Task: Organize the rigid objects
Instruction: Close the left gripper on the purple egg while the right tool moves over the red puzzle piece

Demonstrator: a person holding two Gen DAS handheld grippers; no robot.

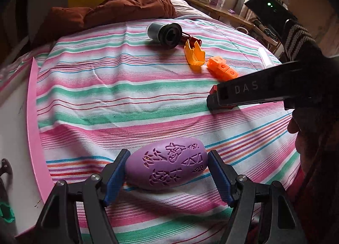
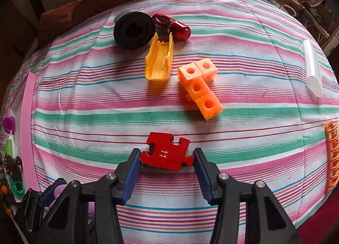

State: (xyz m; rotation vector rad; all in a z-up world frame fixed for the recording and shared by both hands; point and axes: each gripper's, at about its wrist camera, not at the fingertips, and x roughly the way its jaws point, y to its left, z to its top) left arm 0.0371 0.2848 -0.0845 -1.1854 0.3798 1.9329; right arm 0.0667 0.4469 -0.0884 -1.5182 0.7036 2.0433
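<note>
Two grips are in hand: my left gripper (image 1: 167, 175) pinches the purple egg (image 1: 166, 164) on the striped sheet (image 1: 127, 95), and my right gripper (image 2: 167, 159) clamps the red puzzle piece (image 2: 167, 151) lying flat there. Next I judge both need lifting clear toward the pink-edged tray (image 1: 34, 116) at left.

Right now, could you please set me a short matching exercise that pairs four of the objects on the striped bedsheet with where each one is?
Things:
1. purple egg
2. red puzzle piece
3. black spool
4. orange cubes

Places:
A. far end, beside the dark red capsule
B. between the left hand-held gripper's pads
C. right of the yellow trough
D. between the right hand-held gripper's pads

Pairs: 1-B, 2-D, 3-A, 4-C
</note>
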